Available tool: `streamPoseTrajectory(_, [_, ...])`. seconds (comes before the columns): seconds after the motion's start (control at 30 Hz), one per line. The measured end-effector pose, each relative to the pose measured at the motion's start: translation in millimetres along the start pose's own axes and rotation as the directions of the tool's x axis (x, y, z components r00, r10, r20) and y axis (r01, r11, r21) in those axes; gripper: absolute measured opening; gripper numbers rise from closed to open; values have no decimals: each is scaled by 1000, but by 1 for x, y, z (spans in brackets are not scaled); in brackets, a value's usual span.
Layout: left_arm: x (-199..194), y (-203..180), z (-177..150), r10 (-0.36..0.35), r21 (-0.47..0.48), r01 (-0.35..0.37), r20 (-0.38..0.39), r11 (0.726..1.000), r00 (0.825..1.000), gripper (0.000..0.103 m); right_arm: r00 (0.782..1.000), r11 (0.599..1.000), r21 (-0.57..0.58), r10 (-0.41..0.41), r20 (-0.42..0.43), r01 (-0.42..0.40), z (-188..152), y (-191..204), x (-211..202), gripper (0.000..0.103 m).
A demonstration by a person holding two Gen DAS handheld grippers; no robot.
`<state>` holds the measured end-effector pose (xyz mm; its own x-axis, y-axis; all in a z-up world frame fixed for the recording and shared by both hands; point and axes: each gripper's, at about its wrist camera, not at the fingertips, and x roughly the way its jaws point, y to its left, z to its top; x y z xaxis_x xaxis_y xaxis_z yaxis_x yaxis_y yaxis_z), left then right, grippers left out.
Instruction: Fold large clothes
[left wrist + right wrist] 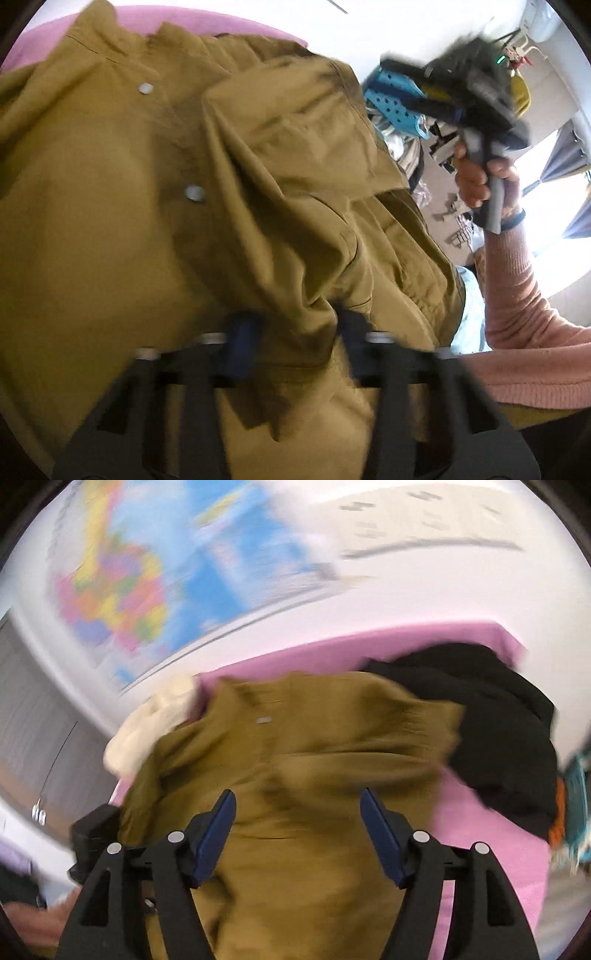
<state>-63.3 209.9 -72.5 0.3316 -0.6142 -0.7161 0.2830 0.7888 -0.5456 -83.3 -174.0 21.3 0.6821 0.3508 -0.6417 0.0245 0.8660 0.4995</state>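
Note:
A mustard-brown button shirt lies rumpled on a pink surface. In the left wrist view my left gripper has cloth of the shirt bunched between its blue pads; the view is blurred. My right gripper shows raised at the upper right, held by a hand in a pink sleeve. In the right wrist view the right gripper is open and empty above the shirt, which spreads over the pink surface.
A black garment lies at the shirt's right and a cream one at its left. A coloured wall map hangs behind. Cluttered items, one a blue perforated thing, stand past the surface's edge.

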Motion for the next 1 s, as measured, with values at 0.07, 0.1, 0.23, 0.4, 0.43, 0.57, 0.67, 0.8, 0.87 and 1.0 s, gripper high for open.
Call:
streamPoseTrajectory(0.07, [-21, 9, 3, 20, -12, -19, 43, 1000, 999, 25, 1000, 998, 60, -14, -7, 15, -3, -26, 3, 68])
streamPoseTrajectory(0.1, [-30, 13, 4, 40, -20, -39, 60, 999, 997, 25, 1000, 996, 82, -19, -7, 19, -5, -34, 4, 68])
streamPoseTrajectory(0.23, [-76, 43, 11, 182, -92, -172, 116, 981, 976, 31, 1000, 991, 133, -16, -22, 18, -11, -56, 22, 79])
streamPoseTrajectory(0.4, [-88, 80, 17, 283, -179, -267, 68, 947, 957, 49, 998, 983, 180, 38, -43, -29, -7, -67, 46, 84])
streamPoseTrajectory(0.43, [-86, 84, 17, 274, -184, -260, 56, 948, 960, 50, 998, 981, 188, 48, -48, -38, -5, -68, 52, 85])
streamPoseTrajectory(0.57, [-78, 82, 13, 300, -152, -292, 33, 944, 953, 63, 995, 972, 229, 74, -69, -57, 0, -72, 72, 87])
streamPoseTrajectory(0.67, [-82, 78, 12, 310, -133, -303, 37, 944, 950, 62, 994, 976, 214, 70, -86, -50, -1, -75, 75, 56])
streamPoseTrajectory(0.8, [-91, 79, 14, 334, -120, -326, 57, 938, 941, 50, 998, 990, 142, 18, -62, -9, -1, -75, 54, 9])
streamPoseTrajectory(0.87, [-102, 81, 17, 330, -130, -318, 86, 939, 940, 52, 999, 993, 117, -19, -27, 22, 2, -77, 38, 7])
streamPoseTrajectory(1.0, [-108, 73, 15, 295, -94, -286, 111, 954, 949, 85, 998, 992, 110, -55, -41, 59, 5, -81, 36, 8])
